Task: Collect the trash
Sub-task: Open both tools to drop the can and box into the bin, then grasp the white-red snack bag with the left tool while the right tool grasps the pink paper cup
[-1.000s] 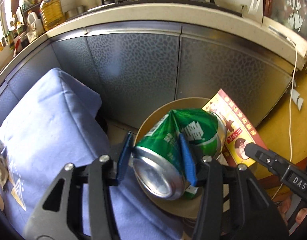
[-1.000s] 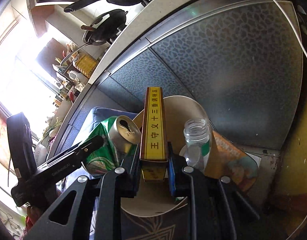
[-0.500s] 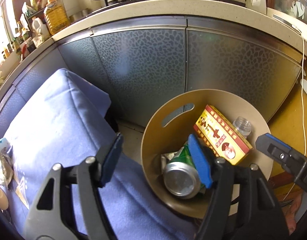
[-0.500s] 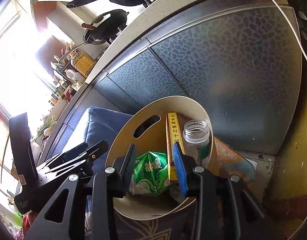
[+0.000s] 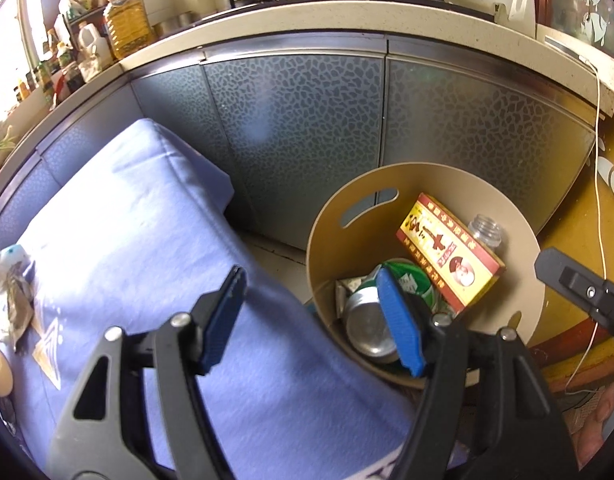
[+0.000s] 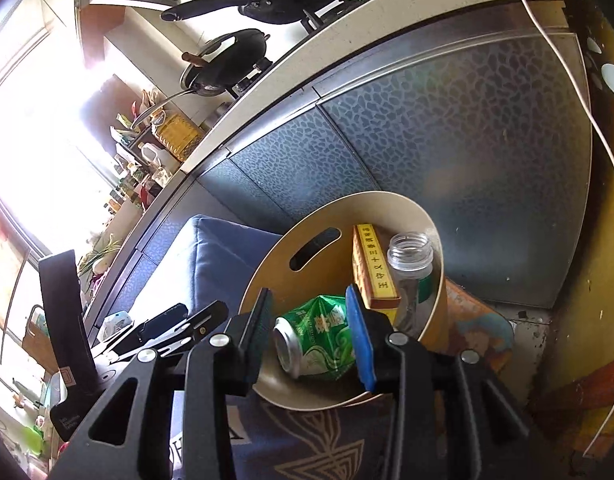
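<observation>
Kitchen cabinet fronts point(image 5: 307, 128) run behind everything; landmark is the tan round bin point(image 5: 519, 240) on the floor against them. Left of bin: blue-clothed table point(image 5: 139, 240), its edge touching the bin's rim, wrappers point(image 5: 15, 288) far left on the cloth. Left gripper point(image 5: 311, 316) over that edge, jaws wide apart, nothing held. Inside bin: crushed green can point(image 6: 319, 336), red-yellow box point(image 5: 447, 256), clear bottle point(image 6: 411, 256) upright at right wall. Right gripper point(image 6: 311, 336) above bin's near rim, jaws partly apart, empty. Bare floor point(image 6: 527, 332) right of bin.
</observation>
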The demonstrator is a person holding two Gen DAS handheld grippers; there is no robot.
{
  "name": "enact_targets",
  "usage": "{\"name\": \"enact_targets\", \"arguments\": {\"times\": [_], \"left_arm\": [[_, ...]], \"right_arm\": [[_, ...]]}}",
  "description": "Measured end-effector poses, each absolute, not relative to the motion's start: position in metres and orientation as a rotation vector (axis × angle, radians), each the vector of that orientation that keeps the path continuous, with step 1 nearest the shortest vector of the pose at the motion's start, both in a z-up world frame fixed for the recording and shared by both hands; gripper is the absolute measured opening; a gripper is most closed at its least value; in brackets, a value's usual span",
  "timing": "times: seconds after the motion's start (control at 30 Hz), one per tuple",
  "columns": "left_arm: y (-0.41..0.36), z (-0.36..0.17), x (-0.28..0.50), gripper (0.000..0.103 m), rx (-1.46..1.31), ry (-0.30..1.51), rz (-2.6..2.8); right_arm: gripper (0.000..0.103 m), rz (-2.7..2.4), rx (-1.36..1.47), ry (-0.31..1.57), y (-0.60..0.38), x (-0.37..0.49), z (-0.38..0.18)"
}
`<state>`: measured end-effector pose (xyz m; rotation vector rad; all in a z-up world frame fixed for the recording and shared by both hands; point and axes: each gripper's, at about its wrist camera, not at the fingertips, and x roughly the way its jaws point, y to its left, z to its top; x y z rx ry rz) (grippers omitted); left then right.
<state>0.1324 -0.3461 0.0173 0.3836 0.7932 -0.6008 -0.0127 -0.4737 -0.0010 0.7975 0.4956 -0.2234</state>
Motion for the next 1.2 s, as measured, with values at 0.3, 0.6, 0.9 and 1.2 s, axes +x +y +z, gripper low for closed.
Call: {"name": "enact_targets", "arguments": {"times": [0.3,0.6,0.9,1.2], "left_arm": [[-0.286,0.02,0.125,0.065,0.307,0.8,-0.573],[-0.167,0.019,0.119,0.07,0.237,0.756,-0.398],[-0.015,0.02,0.099,0.077,0.123,0.75,-0.128],[0.093,0.02,0.115,0.077,0.043,0.777,0.047]], "right_arm": [[0.037,-0.147,0.749,0.532,-0.432,0.004,0.014],[0.037,0.046,0.674,0.622,-0.357,0.054,0.031],[0.044,0.294,0.677,0.737,-0.257,0.11,0.034],[0.044,0.482,0.574,0.814,-0.145,0.159,0.051]]}}
